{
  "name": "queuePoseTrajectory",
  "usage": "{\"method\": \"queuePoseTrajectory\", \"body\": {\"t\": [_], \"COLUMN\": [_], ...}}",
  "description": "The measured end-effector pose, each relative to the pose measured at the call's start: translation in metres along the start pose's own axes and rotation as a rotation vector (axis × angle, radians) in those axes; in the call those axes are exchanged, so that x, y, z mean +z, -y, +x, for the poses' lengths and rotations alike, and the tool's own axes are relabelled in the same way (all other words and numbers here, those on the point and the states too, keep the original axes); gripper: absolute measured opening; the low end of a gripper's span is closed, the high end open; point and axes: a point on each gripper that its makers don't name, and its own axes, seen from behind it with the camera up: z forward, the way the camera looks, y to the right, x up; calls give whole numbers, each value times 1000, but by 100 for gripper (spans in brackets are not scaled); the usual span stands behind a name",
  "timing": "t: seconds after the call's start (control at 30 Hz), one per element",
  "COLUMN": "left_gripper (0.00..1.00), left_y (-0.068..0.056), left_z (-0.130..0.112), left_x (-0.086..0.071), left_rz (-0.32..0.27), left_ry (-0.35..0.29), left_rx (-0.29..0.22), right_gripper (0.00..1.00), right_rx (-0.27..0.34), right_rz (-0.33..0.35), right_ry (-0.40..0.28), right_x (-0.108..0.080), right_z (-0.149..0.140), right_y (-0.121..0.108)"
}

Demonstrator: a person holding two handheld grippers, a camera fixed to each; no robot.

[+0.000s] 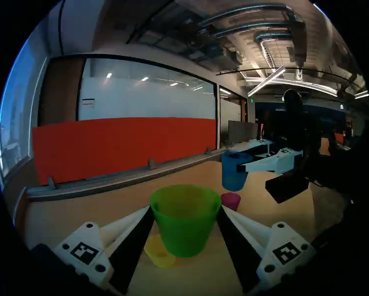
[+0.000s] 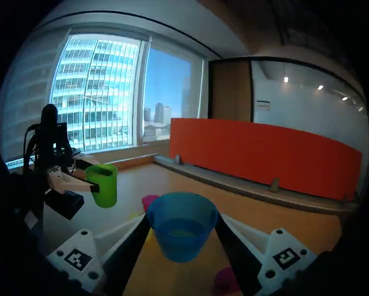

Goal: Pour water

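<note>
Left gripper (image 1: 184, 211) around upright green cup (image 1: 186, 222)

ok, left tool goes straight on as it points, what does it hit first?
Carrying the green plastic cup, probably the grey rail below the orange wall panel; the small magenta cup sits slightly right, depth unclear.

We see the yellow cup (image 1: 160, 252) only in part: the green cup (image 1: 185, 222) and a finger of the left gripper (image 1: 184, 209) cover its far side. A magenta cup (image 1: 231, 200) sits half hidden behind the other finger. In the right gripper view the blue cup (image 2: 182, 229) hides the base of the farther magenta cup (image 2: 149, 201), and the bottom edge cuts off the nearer magenta cup (image 2: 228, 282)
</note>
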Motion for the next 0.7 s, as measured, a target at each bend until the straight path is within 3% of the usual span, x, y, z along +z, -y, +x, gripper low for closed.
{"method": "queuePoseTrajectory", "body": {"t": [0.27,0.7], "left_gripper": [86,86], "left_y": [-5,-11], "left_z": [2,4], "left_x": [3,7], "left_rz": [-15,-29], "left_ry": [-5,-6], "left_rx": [-6,-2], "right_gripper": [93,92], "right_rx": [4,-22], "right_rz": [10,19], "right_ry": [-65,-79], "right_x": [-5,-9], "right_z": [8,13], "right_y": [5,8]}}
